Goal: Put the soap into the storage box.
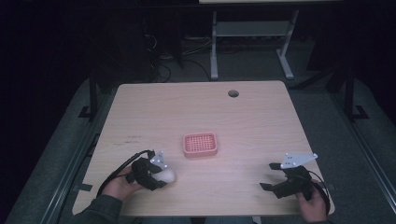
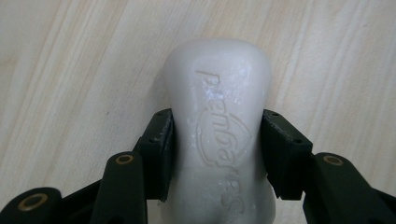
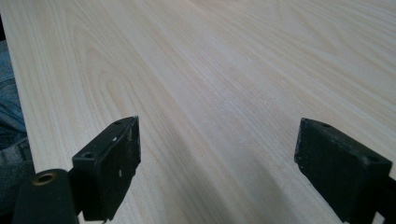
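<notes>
A white bar of soap (image 2: 219, 88) with raised lettering lies on the wooden table (image 1: 243, 126) near its front left. My left gripper (image 2: 217, 140) is shut on it, a black pad pressing each long side. From above, the soap (image 1: 169, 175) pokes out to the right of the left gripper (image 1: 162, 176), which a hand holds low over the table. A pink slotted soap dish (image 1: 200, 143) sits at the table's middle, up and right of the soap. My right gripper (image 1: 268, 176) hovers at the front right, open, with bare wood between its jaws (image 3: 219, 158).
A round cable hole (image 1: 233, 93) is cut near the table's far edge. Behind the table stands a grey metal desk frame (image 1: 252, 32) on a dark floor. The table's near edge (image 3: 18, 102) runs close to the right gripper.
</notes>
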The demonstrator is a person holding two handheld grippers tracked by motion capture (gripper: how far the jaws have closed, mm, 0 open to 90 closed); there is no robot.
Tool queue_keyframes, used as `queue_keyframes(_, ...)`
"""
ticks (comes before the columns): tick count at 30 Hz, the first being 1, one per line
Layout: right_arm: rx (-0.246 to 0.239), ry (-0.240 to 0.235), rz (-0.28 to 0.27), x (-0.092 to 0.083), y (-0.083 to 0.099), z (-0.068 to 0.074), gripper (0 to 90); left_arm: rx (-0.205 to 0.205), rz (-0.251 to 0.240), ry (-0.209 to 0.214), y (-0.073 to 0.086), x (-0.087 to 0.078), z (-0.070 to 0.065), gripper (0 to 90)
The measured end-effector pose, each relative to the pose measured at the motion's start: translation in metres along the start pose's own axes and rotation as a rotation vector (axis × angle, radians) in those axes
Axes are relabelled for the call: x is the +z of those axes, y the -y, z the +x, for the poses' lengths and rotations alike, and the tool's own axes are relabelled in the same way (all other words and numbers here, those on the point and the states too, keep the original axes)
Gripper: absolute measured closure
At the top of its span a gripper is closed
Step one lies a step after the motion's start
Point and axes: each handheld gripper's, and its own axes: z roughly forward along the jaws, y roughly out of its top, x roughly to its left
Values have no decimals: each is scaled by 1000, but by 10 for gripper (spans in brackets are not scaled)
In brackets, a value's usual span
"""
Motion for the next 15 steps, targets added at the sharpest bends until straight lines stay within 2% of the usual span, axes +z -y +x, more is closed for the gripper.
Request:
queue_keyframes(5, 2, 2, -3, -1, 0, -1, 142, 5, -17, -7, -5, -3, 0, 493)
queue_keyframes(15, 3, 0, -6, 0, 0, 0, 142, 17, -25, 16, -16, -3, 6, 493)
